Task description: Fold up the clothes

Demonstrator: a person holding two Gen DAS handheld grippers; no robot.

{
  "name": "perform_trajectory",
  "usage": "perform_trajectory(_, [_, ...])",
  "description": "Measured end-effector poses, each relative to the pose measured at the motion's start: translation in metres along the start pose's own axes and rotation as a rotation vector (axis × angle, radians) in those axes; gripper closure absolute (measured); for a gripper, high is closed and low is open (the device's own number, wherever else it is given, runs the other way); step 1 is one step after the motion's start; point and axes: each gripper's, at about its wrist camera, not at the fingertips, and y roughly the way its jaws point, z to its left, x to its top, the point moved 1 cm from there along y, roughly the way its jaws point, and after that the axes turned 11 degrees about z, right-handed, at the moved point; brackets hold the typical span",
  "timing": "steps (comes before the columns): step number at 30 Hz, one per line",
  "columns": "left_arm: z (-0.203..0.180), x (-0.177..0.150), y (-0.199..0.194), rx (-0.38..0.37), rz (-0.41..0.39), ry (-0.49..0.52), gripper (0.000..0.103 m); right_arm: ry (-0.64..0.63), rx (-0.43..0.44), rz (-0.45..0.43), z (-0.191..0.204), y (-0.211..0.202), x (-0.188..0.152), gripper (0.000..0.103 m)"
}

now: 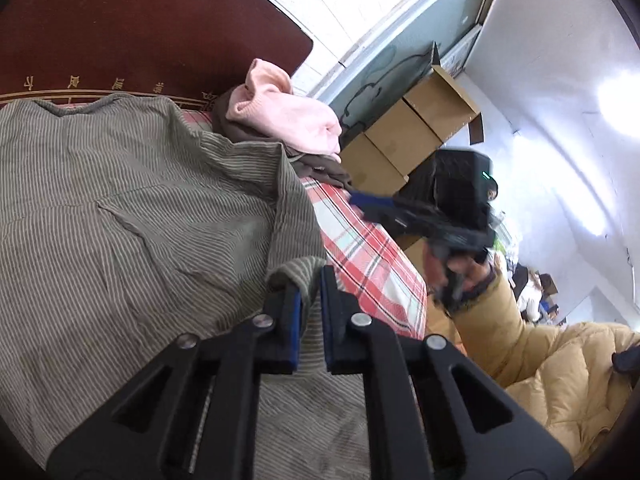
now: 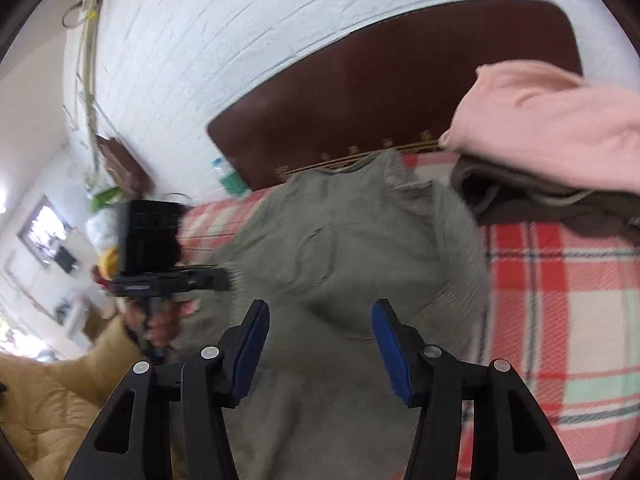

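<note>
A grey-green striped shirt (image 1: 132,208) lies spread over a red plaid sheet (image 1: 372,256) on a bed. My left gripper (image 1: 310,292) is shut on a fold of the shirt's edge, the cloth pinched between its blue pads. In the right wrist view the same striped shirt (image 2: 352,248) looks blurred. My right gripper (image 2: 320,320) hangs open above it, with nothing between its fingers. The left wrist view shows the right gripper (image 1: 360,200) over the sheet's edge, held by a hand in a tan sleeve. The left gripper (image 2: 224,276) appears at the shirt's left side in the right wrist view.
A pink garment (image 1: 280,112) rests on a brown one (image 1: 320,168) near the dark red headboard (image 1: 140,28). Cardboard boxes (image 1: 404,132) stand beside the bed. The person's tan padded jacket (image 1: 560,376) fills the lower right. White brick wall (image 2: 208,48) lies behind the headboard.
</note>
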Motion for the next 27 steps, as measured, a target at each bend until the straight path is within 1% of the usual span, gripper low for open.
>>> perform_trajectory(1, [-0.002,-0.002,0.000,0.011,0.012,0.005,0.093,-0.021,-0.089,0.003,0.001,0.005,0.008,0.048])
perform_trajectory(2, [-0.003,-0.004,0.002,0.012,0.033,0.009,0.093,-0.036,-0.154,0.013,0.001,0.013,0.017,0.048])
perform_trajectory(4, [-0.006,-0.008,0.009,0.004,0.080,0.026,0.093,-0.069,-0.245,0.051,0.000,0.036,0.032,0.048])
perform_trajectory(5, [-0.006,-0.012,0.015,0.029,0.108,0.030,0.091,-0.087,-0.278,0.074,0.000,0.049,0.038,0.048])
perform_trajectory(6, [-0.006,-0.015,0.021,0.054,0.135,0.034,0.074,-0.105,-0.311,0.097,-0.001,0.061,0.045,0.048])
perform_trajectory(7, [-0.006,-0.018,0.027,0.079,0.163,0.038,0.040,-0.114,-0.333,0.118,-0.002,0.072,0.049,0.048])
perform_trajectory(8, [-0.006,-0.022,0.033,0.104,0.190,0.042,0.027,-0.121,-0.351,0.139,-0.003,0.082,0.052,0.048])
perform_trajectory(9, [-0.005,-0.024,0.039,0.129,0.205,0.042,0.025,-0.129,-0.368,0.154,-0.003,0.089,0.054,0.051])
perform_trajectory(10, [-0.004,-0.027,0.045,0.141,0.232,0.045,0.035,-0.138,-0.386,0.169,-0.004,0.095,0.055,0.067])
perform_trajectory(11, [-0.003,-0.029,0.051,0.156,0.260,0.045,0.043,-0.145,-0.388,0.179,-0.004,0.099,0.056,0.089])
perform_trajectory(12, [-0.003,-0.031,0.055,0.181,0.285,0.051,0.059,-0.152,-0.387,0.187,-0.004,0.101,0.056,0.093])
perform_trajectory(13, [-0.003,-0.032,0.059,0.207,0.309,0.058,0.073,-0.148,-0.393,0.186,-0.005,0.100,0.057,0.092])
perform_trajectory(14, [-0.004,-0.035,0.061,0.226,0.326,0.068,0.077,-0.136,-0.401,0.176,-0.007,0.098,0.058,0.094])
perform_trajectory(16, [-0.006,-0.037,0.059,0.231,0.331,0.073,0.082,-0.105,-0.395,0.147,-0.013,0.092,0.061,0.094])
perform_trajectory(18, [-0.010,-0.036,0.052,0.238,0.309,0.075,0.089,-0.070,-0.351,0.117,-0.017,0.085,0.065,0.095])
perform_trajectory(22, [-0.014,-0.025,0.022,0.236,0.219,0.052,0.091,-0.037,-0.269,0.063,-0.019,0.068,0.074,0.097])
perform_trajectory(23, [-0.013,-0.024,0.019,0.236,0.214,0.052,0.091,-0.038,-0.262,0.051,-0.018,0.065,0.077,0.096])
perform_trajectory(25, [-0.011,-0.024,0.013,0.237,0.204,0.052,0.091,-0.055,-0.208,0.056,-0.015,0.062,0.081,0.093])
perform_trajectory(26, [-0.011,-0.024,0.011,0.238,0.199,0.052,0.091,-0.082,-0.203,0.073,-0.011,0.063,0.082,0.087])
perform_trajectory(27, [-0.010,-0.024,0.008,0.238,0.194,0.052,0.091,-0.124,-0.242,0.094,-0.007,0.066,0.081,0.081])
